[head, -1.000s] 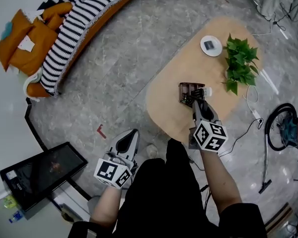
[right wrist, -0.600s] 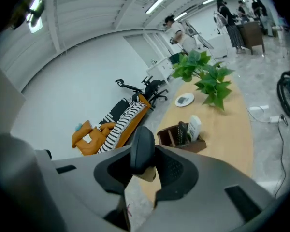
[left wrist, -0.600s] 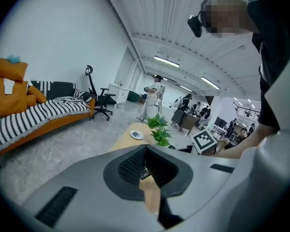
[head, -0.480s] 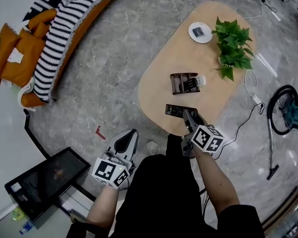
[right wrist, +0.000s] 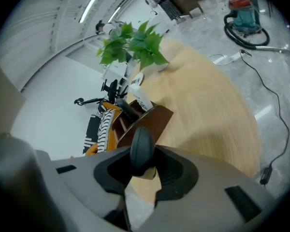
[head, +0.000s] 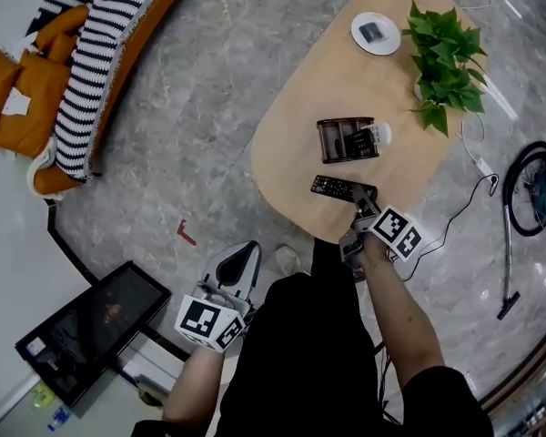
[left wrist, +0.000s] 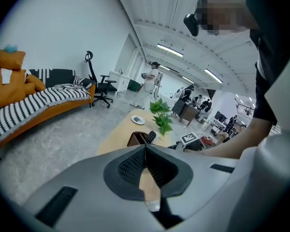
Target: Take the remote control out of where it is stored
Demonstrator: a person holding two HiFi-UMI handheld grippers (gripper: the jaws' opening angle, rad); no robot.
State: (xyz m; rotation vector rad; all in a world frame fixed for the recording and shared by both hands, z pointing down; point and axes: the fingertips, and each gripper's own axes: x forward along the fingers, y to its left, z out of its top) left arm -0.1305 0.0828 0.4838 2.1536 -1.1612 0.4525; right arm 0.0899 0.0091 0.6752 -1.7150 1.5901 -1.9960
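Observation:
A brown holder (head: 348, 140) stands mid-table with a dark remote and a white remote still in it. A black remote control (head: 343, 188) is outside the holder, lying level over the near part of the wooden table (head: 296, 126). My right gripper (head: 365, 204) is shut on its near end. In the right gripper view that remote's rounded end (right wrist: 141, 149) sits clamped between the pads, with the holder (right wrist: 147, 117) just beyond. My left gripper (head: 232, 271) hangs low over the floor by my left leg, shut with nothing in it (left wrist: 145, 149).
A potted plant (head: 444, 66) and a white dish (head: 376, 33) stand at the table's far end. A vacuum cleaner (head: 541, 198) and a cable (head: 455, 230) lie on the floor to the right. A striped sofa (head: 100, 53) is far left, a black screen (head: 91, 321) near left.
The right gripper has drawn the black remote out of the holder and back toward the table's near edge. The left gripper has stayed put.

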